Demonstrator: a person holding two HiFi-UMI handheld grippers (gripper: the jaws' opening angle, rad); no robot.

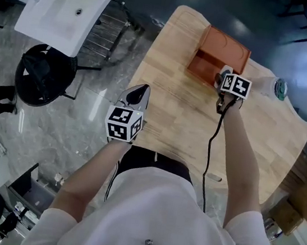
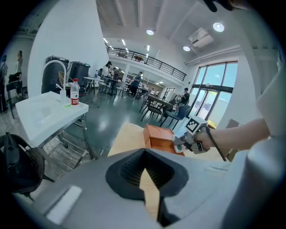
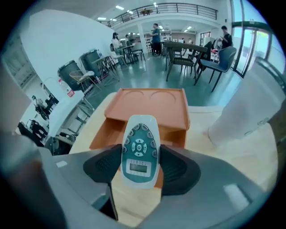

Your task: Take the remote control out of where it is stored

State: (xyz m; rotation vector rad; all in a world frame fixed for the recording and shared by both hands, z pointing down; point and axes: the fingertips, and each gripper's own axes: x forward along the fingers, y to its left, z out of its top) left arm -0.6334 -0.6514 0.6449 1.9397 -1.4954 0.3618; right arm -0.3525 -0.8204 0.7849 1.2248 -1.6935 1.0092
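Note:
A white remote control (image 3: 140,143) with teal buttons and a small screen stands upright between the pads of my right gripper (image 3: 140,167), which is shut on its sides. It hangs just above and in front of an orange storage box (image 3: 147,105) with an open front. In the head view the right gripper (image 1: 223,83) sits at the near edge of that box (image 1: 219,55) on the wooden table (image 1: 170,87). My left gripper (image 1: 138,95) is shut with nothing in it, hovering over the table's left edge, well apart from the box (image 2: 158,136).
A white cylinder with a green top (image 1: 273,88) lies right of the box. A black cable (image 1: 211,150) trails from the right gripper. Left of the table stand a white sink unit (image 1: 67,8) and a black stool (image 1: 44,75).

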